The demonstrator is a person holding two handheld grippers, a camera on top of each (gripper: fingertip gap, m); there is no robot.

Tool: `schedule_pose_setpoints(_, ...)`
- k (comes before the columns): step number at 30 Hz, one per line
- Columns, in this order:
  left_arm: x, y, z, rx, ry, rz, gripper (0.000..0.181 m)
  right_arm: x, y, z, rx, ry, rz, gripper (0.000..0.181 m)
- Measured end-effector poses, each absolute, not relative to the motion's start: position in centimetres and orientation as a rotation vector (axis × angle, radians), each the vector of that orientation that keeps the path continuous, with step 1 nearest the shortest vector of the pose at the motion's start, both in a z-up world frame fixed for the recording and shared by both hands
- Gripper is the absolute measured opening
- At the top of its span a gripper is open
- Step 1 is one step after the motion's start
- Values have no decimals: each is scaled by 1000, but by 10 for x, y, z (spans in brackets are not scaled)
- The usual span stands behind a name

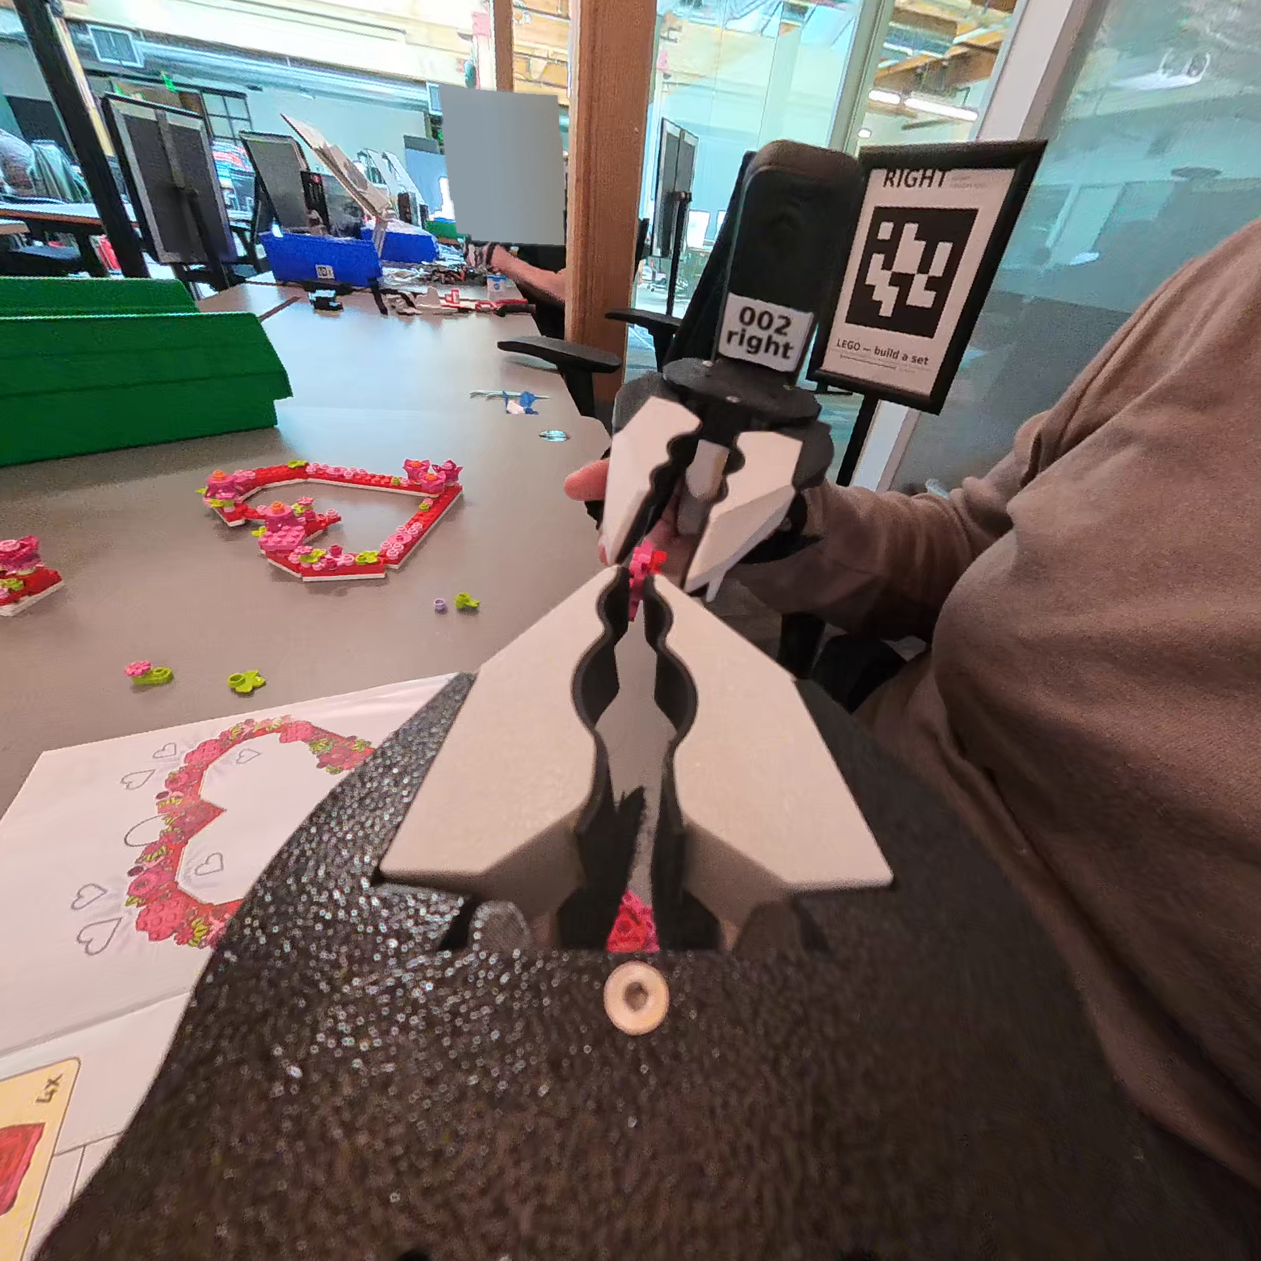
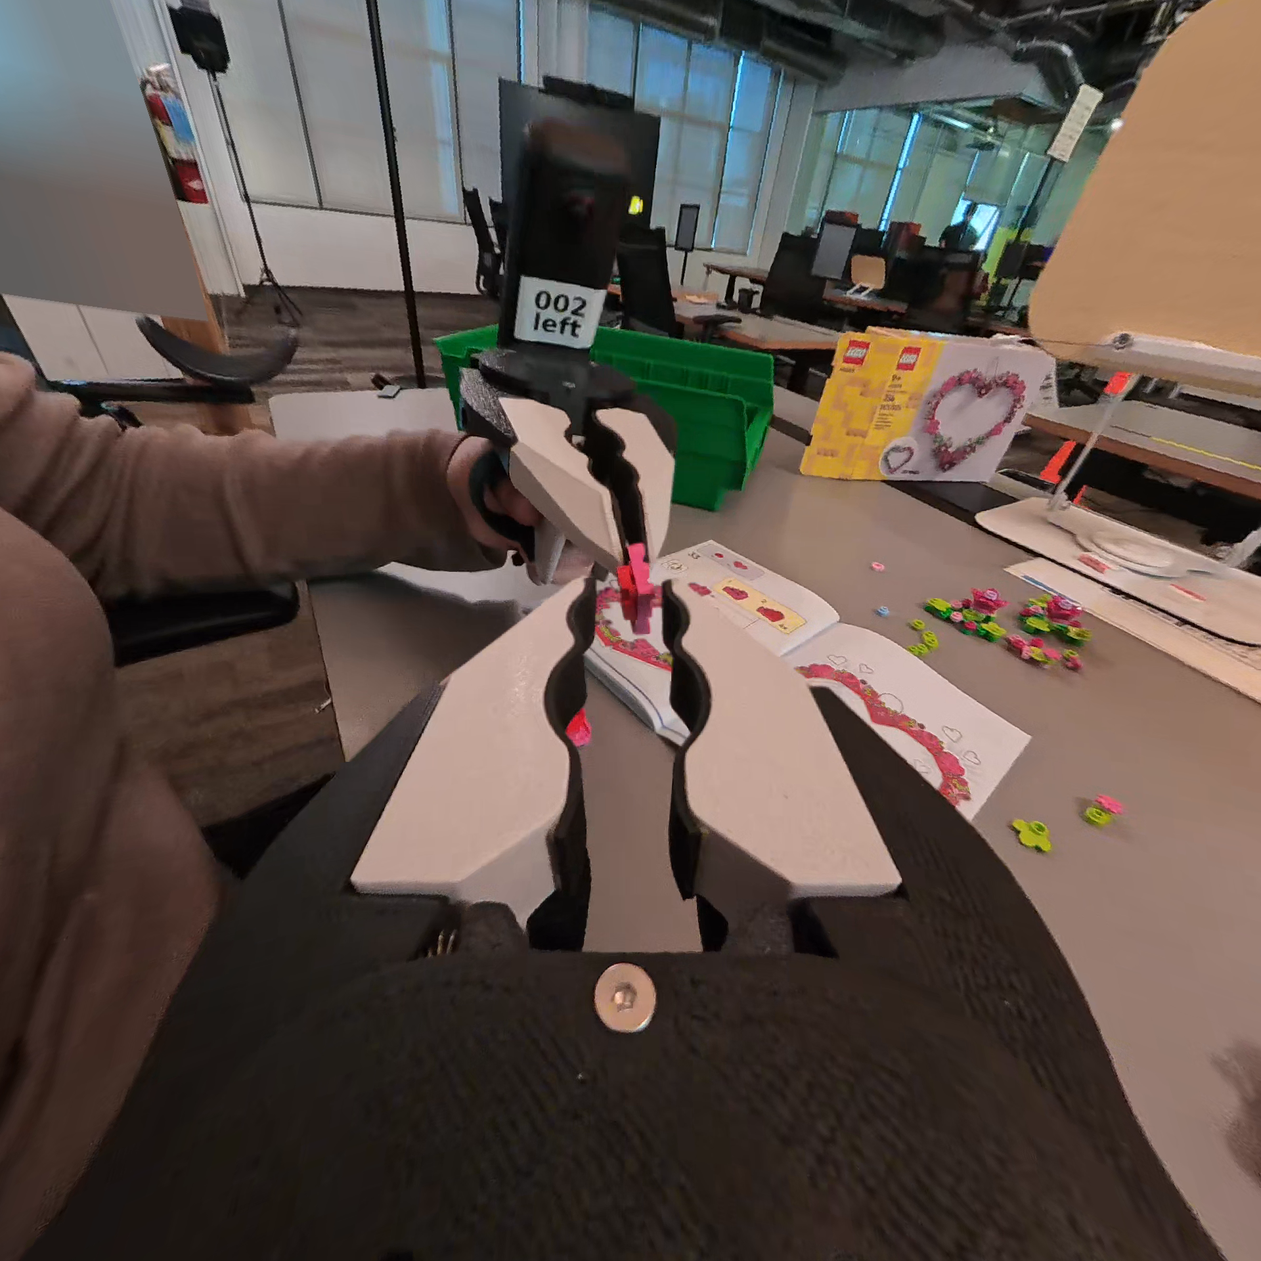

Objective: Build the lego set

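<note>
Left wrist view shows the left claw [image 1: 638, 590] with its pale grey, wavy-edged fingers drawn narrow, pinching a small pink and red cluster of plastic bricks [image 1: 643, 570] at the very tips. Directly opposite, tip to tip, the right claw [image 1: 655, 570] points back toward the camera, a hand wrapped around its black handle, its fingers spread somewhat wider around the far end of the same cluster. Both claws meet in the air above the near edge of the grey table [image 1: 382, 409].

Right wrist view gives the mirror of this: the right claw [image 2: 628, 590] stands partly open, and the pink and red cluster [image 2: 634, 587] sits just in the gap at its fingertips; whether the pads actually touch it cannot be told. The left claw [image 2: 631, 553] comes down from above and grips the upper part of the cluster.

On the table behind, well apart from the claws, lies a red heart-shaped brick frame with pink flowers and lime leaves [image 1: 334, 515]. Loose lime green leaf pieces [image 1: 245, 681] lie scattered nearer. An open white instruction booklet with a printed heart [image 2: 887, 689] lies flat beneath the claws. Farther back stand stacked green plastic bins [image 2: 689, 416] and a yellow and white set box [image 2: 921, 416].
</note>
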State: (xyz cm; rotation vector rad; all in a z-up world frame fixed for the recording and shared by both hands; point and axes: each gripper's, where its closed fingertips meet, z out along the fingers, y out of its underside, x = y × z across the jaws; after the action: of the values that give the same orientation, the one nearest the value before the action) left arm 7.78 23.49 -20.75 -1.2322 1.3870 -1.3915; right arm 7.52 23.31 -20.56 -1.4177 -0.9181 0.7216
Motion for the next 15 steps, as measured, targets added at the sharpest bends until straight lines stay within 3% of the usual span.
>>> schedule_pose_setpoints(2, 79, 231, -208, -1219, 1403, -1401, 1, 75, 231, -206, -1409, -920, 722, 8)
schedule_pose_setpoints(6, 85, 232, -209, -1252, 1370, -1376, 4, 81, 231, -207, -1396, -915, 665, 7)
schedule_pose_setpoints(9, 90, 245, -221, -1323, 1352, -1243, 38, 97, 230, -209, -1399, -918, 562, 7)
schedule_pose_setpoints(15, 91, 253, -229, -1361, 1320, -1234, 45, 175, 239, -222, -1459, -866, 228, 7)
